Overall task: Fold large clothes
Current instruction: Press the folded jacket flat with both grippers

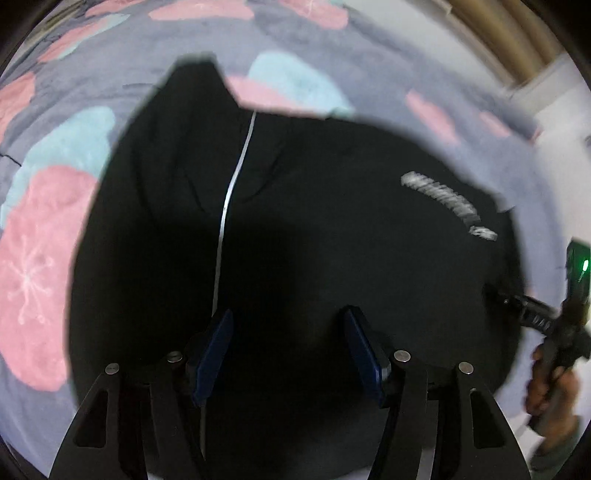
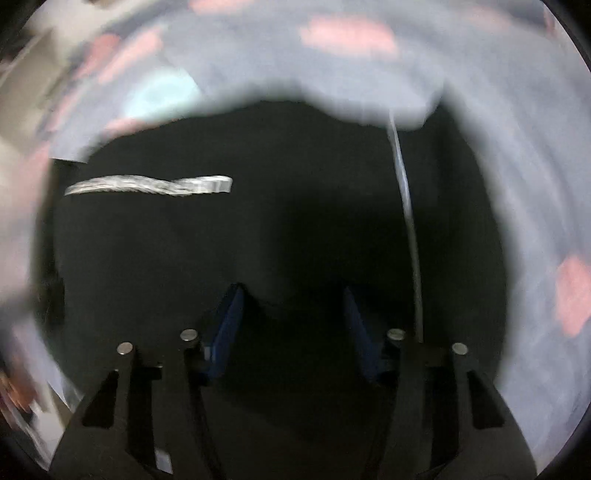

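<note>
A large black garment (image 1: 314, 221) with a thin white stripe (image 1: 231, 192) and a white printed logo (image 1: 447, 203) lies spread on the bed. My left gripper (image 1: 288, 325) hovers over its near part, jaws wide open, nothing between the blue pads (image 1: 214, 354). The right gripper shows at the far right of the left wrist view (image 1: 524, 306), at the garment's right edge. In the right wrist view the same black garment (image 2: 258, 240) fills the middle, with the logo (image 2: 147, 184) at left and the stripe (image 2: 406, 206) at right. My right gripper (image 2: 293, 295) is open over the cloth.
The garment lies on a grey-lilac blanket (image 1: 92, 110) with pink and light-blue patches. A white wall and a tan curtain (image 1: 509, 33) are at the upper right. A hand (image 1: 550, 398) holds the right gripper's handle. The right wrist view is motion-blurred.
</note>
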`<state>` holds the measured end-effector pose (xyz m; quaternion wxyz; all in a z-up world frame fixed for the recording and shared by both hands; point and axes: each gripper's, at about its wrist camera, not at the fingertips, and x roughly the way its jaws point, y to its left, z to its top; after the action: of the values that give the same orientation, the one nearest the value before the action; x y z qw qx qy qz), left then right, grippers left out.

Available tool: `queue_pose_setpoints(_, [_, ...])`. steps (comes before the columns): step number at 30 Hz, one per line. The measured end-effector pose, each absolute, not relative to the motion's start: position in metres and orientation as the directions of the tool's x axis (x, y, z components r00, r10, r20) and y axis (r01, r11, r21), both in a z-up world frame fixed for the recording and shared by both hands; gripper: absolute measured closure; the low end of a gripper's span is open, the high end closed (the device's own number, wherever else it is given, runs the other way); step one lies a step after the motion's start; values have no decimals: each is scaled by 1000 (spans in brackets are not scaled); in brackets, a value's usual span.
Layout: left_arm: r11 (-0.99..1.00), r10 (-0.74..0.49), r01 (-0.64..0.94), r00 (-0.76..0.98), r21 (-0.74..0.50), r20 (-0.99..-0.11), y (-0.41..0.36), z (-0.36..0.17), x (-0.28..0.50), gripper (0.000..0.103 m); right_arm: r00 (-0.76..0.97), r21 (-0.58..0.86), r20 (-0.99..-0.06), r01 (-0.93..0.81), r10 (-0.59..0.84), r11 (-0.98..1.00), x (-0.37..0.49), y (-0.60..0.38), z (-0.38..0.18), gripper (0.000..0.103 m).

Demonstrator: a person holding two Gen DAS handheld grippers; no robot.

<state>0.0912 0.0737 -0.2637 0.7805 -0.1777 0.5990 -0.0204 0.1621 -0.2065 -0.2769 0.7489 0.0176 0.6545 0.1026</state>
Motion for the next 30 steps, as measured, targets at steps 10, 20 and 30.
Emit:
queue_pose_setpoints(10, [946, -239, -149, 286, -289, -928, 83, -248, 81, 37, 141, 240, -960, -39, 244, 970, 143, -231, -266, 47])
queue_pose_setpoints(20, [974, -81, -182, 269, -133, -960, 102, -237, 32, 37, 212, -16, -977, -3, -15, 1000, 62, -259, -260, 45])
queue_pose_setpoints(30, [953, -161, -194, 321, -231, -933, 122, -209, 34, 38, 181, 83, -980, 33, 76, 996, 74, -258, -246, 44])
